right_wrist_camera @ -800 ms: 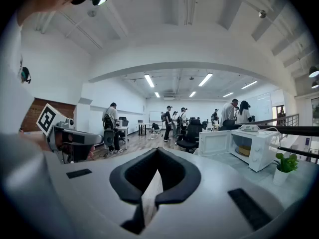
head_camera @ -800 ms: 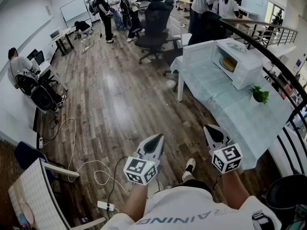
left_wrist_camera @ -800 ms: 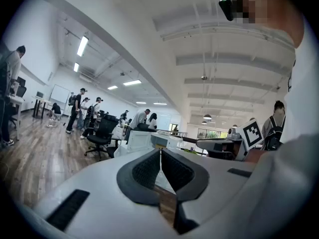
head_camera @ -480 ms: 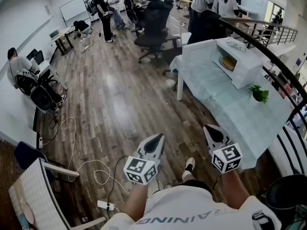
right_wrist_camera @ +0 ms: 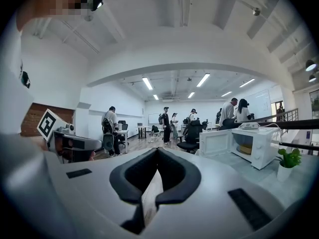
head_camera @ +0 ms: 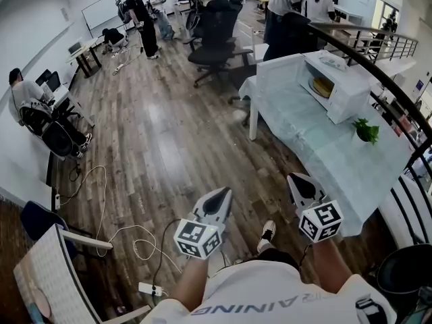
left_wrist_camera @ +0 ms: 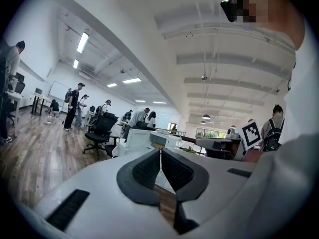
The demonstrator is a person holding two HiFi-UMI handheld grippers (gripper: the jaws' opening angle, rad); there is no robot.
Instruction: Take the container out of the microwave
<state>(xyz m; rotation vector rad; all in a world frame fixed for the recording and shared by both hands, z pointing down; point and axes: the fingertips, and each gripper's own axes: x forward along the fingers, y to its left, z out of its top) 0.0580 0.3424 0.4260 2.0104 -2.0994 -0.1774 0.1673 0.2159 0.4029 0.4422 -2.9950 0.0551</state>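
A white microwave point(head_camera: 341, 86) stands on the far end of a long table point(head_camera: 317, 150), its door point(head_camera: 280, 76) swung open to the left. Inside sits a yellowish container point(head_camera: 322, 86), which the right gripper view shows too point(right_wrist_camera: 245, 149). Both grippers hang low in front of the person, well short of the table. The left gripper point(head_camera: 219, 196) is shut with nothing in it, over the wooden floor. Level with the table's near corner, the right gripper point(head_camera: 300, 183) is shut and holds nothing. The jaws touch in the left gripper view point(left_wrist_camera: 160, 151) and the right gripper view point(right_wrist_camera: 157, 151).
A small potted plant point(head_camera: 366, 133) stands on the table near the microwave. A black railing point(head_camera: 378, 79) runs behind the table. Office chairs point(head_camera: 217, 36) and several people stand farther back. Cables point(head_camera: 128, 238) and a power strip lie on the floor at the left.
The head view has shifted very slightly. Both grippers stay where they were, still shut.
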